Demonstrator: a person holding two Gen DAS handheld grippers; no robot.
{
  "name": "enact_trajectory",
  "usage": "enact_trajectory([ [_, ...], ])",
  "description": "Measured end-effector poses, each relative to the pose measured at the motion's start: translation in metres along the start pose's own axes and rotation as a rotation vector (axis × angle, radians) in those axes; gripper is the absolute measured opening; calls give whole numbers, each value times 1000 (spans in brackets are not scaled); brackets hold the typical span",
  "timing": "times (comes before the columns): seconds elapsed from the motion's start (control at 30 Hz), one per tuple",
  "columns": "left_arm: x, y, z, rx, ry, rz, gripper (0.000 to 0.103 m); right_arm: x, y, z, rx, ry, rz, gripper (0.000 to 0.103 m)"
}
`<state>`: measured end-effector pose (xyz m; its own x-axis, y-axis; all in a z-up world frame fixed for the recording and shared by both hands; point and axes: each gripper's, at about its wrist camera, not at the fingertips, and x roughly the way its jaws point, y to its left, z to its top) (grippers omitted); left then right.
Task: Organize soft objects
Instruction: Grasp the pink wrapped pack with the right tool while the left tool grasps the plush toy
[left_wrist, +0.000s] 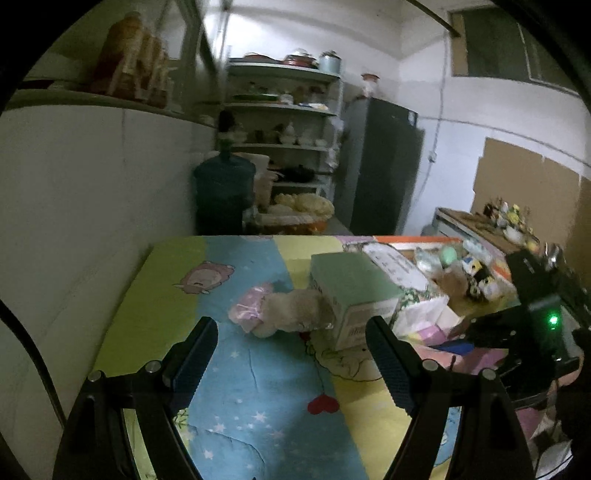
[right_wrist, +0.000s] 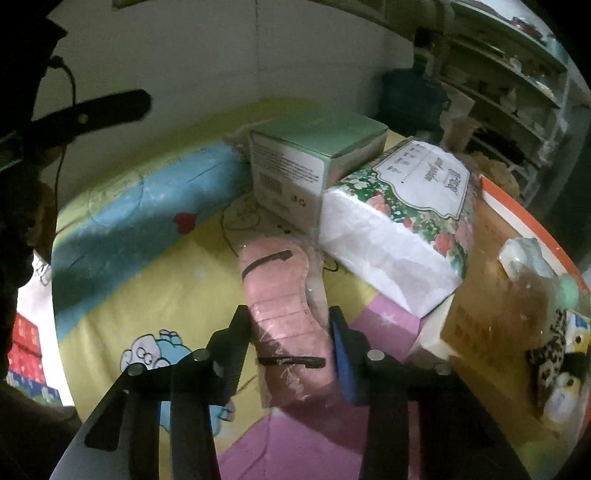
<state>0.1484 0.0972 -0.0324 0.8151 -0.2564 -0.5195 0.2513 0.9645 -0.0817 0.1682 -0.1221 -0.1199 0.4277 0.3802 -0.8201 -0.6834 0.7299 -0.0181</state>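
Observation:
In the right wrist view a pink soft pad (right_wrist: 284, 306) in clear wrap, with black straps, lies on the cartoon bed sheet (right_wrist: 147, 280). My right gripper (right_wrist: 290, 328) is shut on it, one pad against each long side. The left wrist view shows a small beige plush toy in a pink dress (left_wrist: 284, 314) lying on the sheet beside a green box (left_wrist: 351, 291). My left gripper (left_wrist: 291, 343) hangs open just short of the toy, holding nothing. A floral tissue pack (right_wrist: 399, 221) leans against the green box (right_wrist: 317, 147).
A cardboard box with an orange rim (right_wrist: 517, 206) at the right holds several plush toys (right_wrist: 554, 350). White walls close in the bed on the left and far sides. Beyond the bed stand a water jug (left_wrist: 223, 192), shelves (left_wrist: 284, 107) and a dark cabinet (left_wrist: 384, 166).

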Motion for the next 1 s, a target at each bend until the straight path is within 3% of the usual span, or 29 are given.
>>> enact_trajectory([
  [0.13, 11, 2, 4, 126, 13, -53, 82, -8, 11, -5, 29, -41, 17, 41],
  [0.3, 28, 16, 15, 269, 55, -204, 82, -29, 20, -11, 53, -96, 25, 41],
  [0.43, 44, 17, 17, 402, 64, -256, 82, -42, 15, -11, 75, -123, 25, 41],
  [0.6, 69, 7, 7, 574, 102, -254, 82, -53, 8, -10, 88, -131, 3, 42],
  [0.9, 96, -19, -7, 834, 50, -127, 82, -52, -10, -14, 129, -134, 11, 42],
  [1.0, 107, -21, -11, 875, 61, -104, 66, -49, -15, -15, 145, -135, 18, 42],
])
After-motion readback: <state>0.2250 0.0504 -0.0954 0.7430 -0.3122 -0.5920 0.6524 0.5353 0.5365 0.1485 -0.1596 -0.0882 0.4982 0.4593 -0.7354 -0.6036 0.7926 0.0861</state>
